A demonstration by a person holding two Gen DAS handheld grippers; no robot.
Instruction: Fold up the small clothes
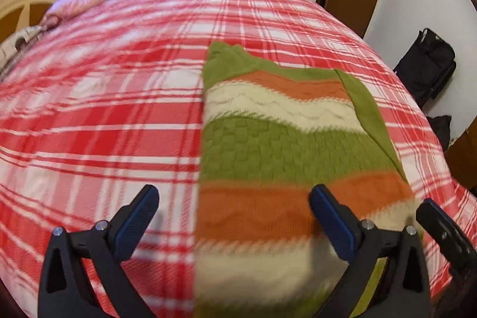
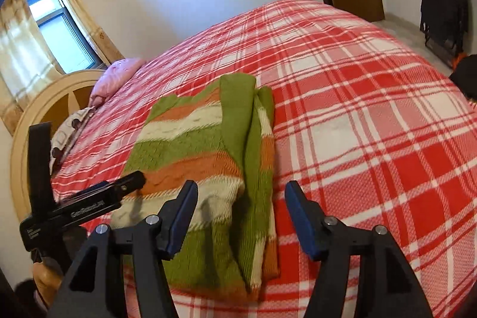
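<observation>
Seemingly partway through a fold, the striped knit sweater lies flat on the plaid bedspread in the left wrist view, its long left edge running straight toward the camera and one green sleeve laid along its right side. The left gripper hangs just above the near end of the garment with its fingers wide apart and nothing between them; one finger is over bare bedspread, the other over the orange and cream bands. At the lower right edge a dark part of the right gripper shows. The picture is somewhat blurred, so fine creases cannot be read.

From the right wrist view, the sweater sits near the middle of the bed, narrowed into a long strip with the sleeve folded lengthwise over its right side. The right gripper also has its fingers spread and empty, straddling the near hem. The left gripper appears at the lower left, close to the hem's left corner.

As a thick, soft knit it will likely be light, limp and a little stretchy, sagging wherever it is unsupported. A pinch through all layers at each near hem corner looks the best hold, so the folded sleeve travels with the body rather than sliding off.
</observation>
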